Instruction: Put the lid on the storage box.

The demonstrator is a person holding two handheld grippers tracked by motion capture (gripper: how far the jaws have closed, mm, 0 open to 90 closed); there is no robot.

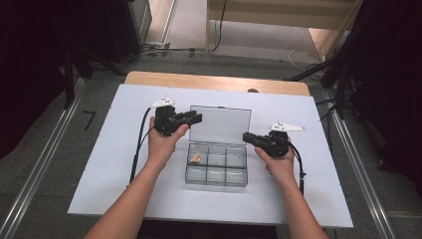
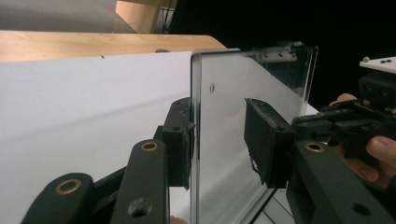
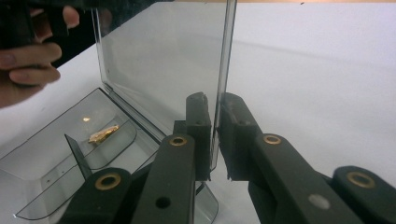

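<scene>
Hands work on either side of a clear compartment box (image 1: 216,164) sitting near the middle of the white desk (image 1: 99,164), its hinged lid (image 1: 220,124) standing upright at the far edge. The left gripper (image 1: 195,117) reaches in at the lid's left edge; in the left gripper view its fingers (image 2: 180,140) straddle the clear panel with one pad against it and the other (image 2: 261,140) standing well off, so they are wide and not yet pinching. The right gripper (image 1: 246,137) sits at the lid's right edge, and in the right gripper view its fingers (image 3: 200,135) are narrow, nearly closed on the thin edge (image 3: 223,84), though a sliver of gap shows on one side and I cannot tell whether it truly grips. One small golden piece (image 1: 197,158) lies in the far-left compartment; the other cells look bare. The step in hand seems to be swinging the lid on its hinge, most likely down to close it. To do that well, I would say both grippers should take the lid evenly, low pressure on the thin plastic, and move together along the hinge's arc so the panel does not twist. The box is light and unheld, so a lopsided push could slide or tip it; easing the lid down slowly should keep the golden piece in its cell.
</scene>
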